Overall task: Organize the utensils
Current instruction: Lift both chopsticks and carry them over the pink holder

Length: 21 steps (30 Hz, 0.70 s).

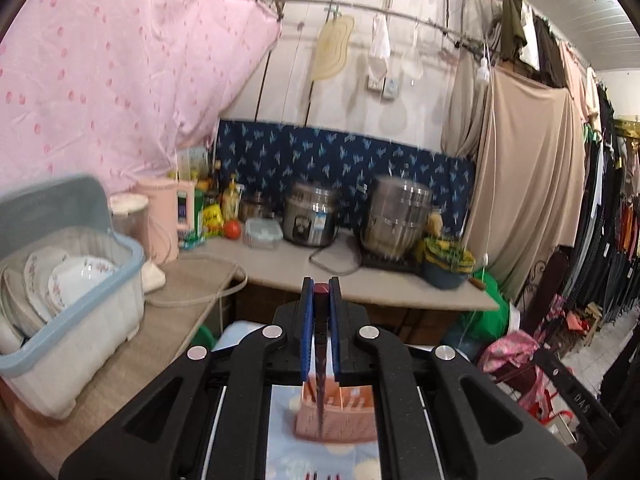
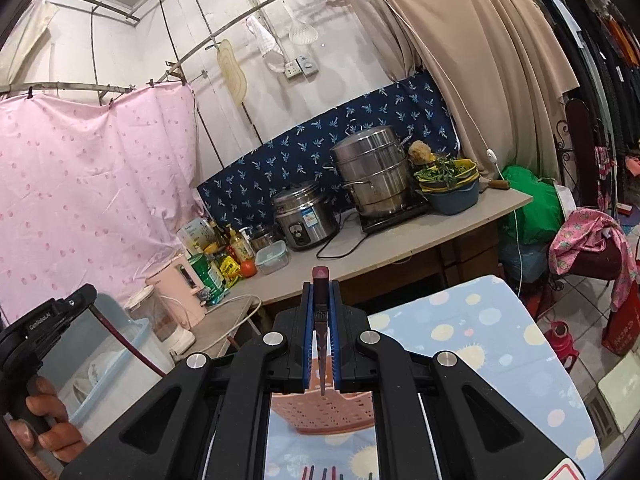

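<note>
- The left tool (image 1: 320,312) is closed on a dark chopstick (image 1: 320,364), held upright with its red top above the fingers and its tip pointing down at the pink holder (image 1: 338,416).
- The right tool (image 2: 320,316) grips another chopstick (image 2: 321,344) in the same way, its tip just above the rim of the holder (image 2: 324,412).
- The holder stands on the blue cloth (image 2: 480,344) of the worktop. More chopsticks (image 2: 320,474) lie on the cloth on the near side of the holder.
- Both tips aim at the same small holder, so I think the two tools may knock each other if they go down together.
- The holder looks light. A tip that meets its rim or inner wall could push it over or slide it on the cloth.
- Each stick is pinched at the upper part only, so the long lower end may swing and miss the opening.
- If a tool opens too high above the holder, the stick may bounce out and fall among the chopsticks on the cloth.
- The left view is blurred, so which compartment the tip is over I cannot tell.
</note>
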Each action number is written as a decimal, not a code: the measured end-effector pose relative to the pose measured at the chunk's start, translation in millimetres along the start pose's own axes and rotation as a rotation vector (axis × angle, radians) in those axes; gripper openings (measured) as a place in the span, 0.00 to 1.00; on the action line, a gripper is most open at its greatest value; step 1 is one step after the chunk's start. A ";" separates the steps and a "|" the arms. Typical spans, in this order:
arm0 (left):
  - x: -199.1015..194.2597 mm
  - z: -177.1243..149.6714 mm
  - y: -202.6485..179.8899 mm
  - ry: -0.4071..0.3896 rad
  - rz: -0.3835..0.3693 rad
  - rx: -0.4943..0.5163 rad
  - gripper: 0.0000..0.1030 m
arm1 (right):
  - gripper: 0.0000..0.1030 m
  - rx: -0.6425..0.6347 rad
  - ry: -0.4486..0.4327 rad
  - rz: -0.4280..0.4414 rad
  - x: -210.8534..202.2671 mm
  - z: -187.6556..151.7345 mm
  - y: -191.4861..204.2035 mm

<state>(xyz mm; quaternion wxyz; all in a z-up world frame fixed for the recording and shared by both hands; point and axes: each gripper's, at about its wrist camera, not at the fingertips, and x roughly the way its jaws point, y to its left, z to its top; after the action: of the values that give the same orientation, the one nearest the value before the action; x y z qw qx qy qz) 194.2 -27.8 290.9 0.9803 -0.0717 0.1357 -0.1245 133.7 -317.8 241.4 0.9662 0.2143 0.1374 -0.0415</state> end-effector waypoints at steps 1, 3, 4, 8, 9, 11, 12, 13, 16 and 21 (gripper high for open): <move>2.1 2.9 -2.9 -0.018 0.003 0.006 0.07 | 0.07 -0.004 -0.003 -0.001 4.9 2.0 1.9; 9.3 7.9 -8.5 -0.052 0.011 0.019 0.07 | 0.07 -0.011 -0.006 0.000 13.3 5.0 6.3; 13.4 9.6 -10.6 -0.059 0.013 0.024 0.07 | 0.07 -0.016 -0.006 0.001 17.3 5.8 8.1; 32.5 13.5 -15.2 -0.077 0.007 0.023 0.07 | 0.07 -0.034 -0.001 0.007 32.1 4.8 13.7; 38.7 13.2 -16.4 -0.083 0.013 0.026 0.07 | 0.07 -0.035 0.003 0.009 36.0 4.6 14.7; 48.9 13.0 -17.1 -0.088 0.011 0.025 0.07 | 0.07 -0.040 0.015 0.007 44.2 1.9 16.7; 53.2 12.4 -17.6 -0.087 0.012 0.025 0.07 | 0.07 -0.041 0.021 0.008 48.0 0.1 16.9; 56.8 11.3 -17.6 -0.085 0.015 0.024 0.07 | 0.07 -0.043 0.027 0.007 51.2 -2.3 17.8; 70.0 5.9 -15.4 -0.081 0.014 0.021 0.07 | 0.07 -0.047 0.051 0.005 62.1 -9.8 17.4; 95.3 -10.0 -9.6 -0.049 0.007 0.013 0.07 | 0.07 -0.041 0.102 -0.001 80.8 -24.9 13.7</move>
<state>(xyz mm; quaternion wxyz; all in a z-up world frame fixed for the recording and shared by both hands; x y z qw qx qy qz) 278.1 -63.1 259.4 0.9842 -0.0677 0.1111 -0.1201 206.9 -296.4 202.4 0.9621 0.1961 0.1875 -0.0282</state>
